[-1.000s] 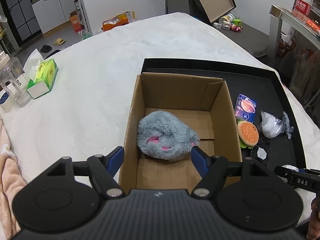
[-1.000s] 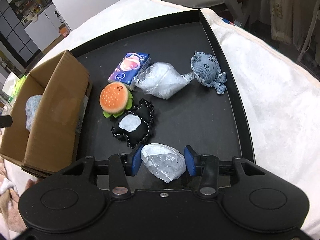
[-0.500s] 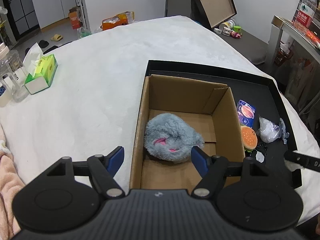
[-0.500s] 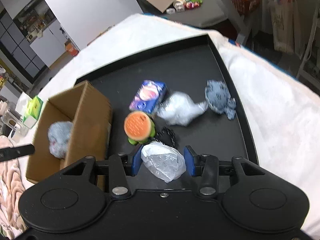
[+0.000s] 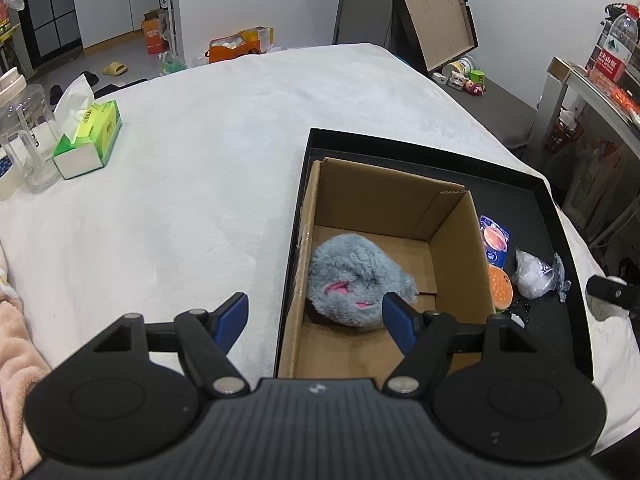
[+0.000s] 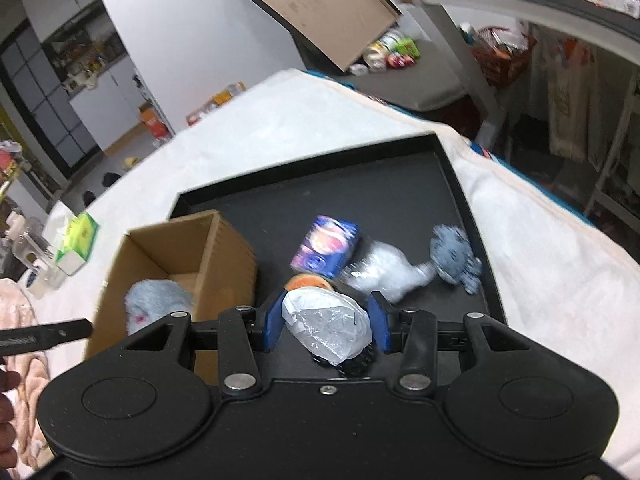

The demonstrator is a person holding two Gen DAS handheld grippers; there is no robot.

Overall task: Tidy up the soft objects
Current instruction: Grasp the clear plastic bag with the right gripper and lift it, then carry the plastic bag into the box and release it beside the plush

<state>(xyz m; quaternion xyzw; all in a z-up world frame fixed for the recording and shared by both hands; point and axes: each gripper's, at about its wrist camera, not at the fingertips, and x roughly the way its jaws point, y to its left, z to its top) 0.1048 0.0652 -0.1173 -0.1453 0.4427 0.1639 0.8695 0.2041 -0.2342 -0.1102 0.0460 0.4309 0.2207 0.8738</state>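
My right gripper (image 6: 326, 322) is shut on a white plastic-wrapped bundle (image 6: 326, 324) and holds it lifted above the black tray (image 6: 400, 168). My left gripper (image 5: 314, 316) is open and empty, near the front of the cardboard box (image 5: 384, 196). A grey plush (image 5: 354, 280) with pink marks lies inside the box; it also shows in the right wrist view (image 6: 158, 304). On the tray beside the box lie a burger plush (image 5: 500, 290), a blue packet (image 6: 326, 252), a clear-wrapped item (image 6: 380, 272) and a denim plush (image 6: 454, 256).
A green tissue box (image 5: 90, 138) and a clear jar (image 5: 28, 136) stand on the white cover at the far left. A pink blanket (image 5: 14, 344) lies at the near left. A black chained item (image 6: 358, 360) lies under the held bundle.
My right gripper has risen and drawn back with the bundle, away from the tray floor. My left gripper has lifted and drawn back from the box, still open.
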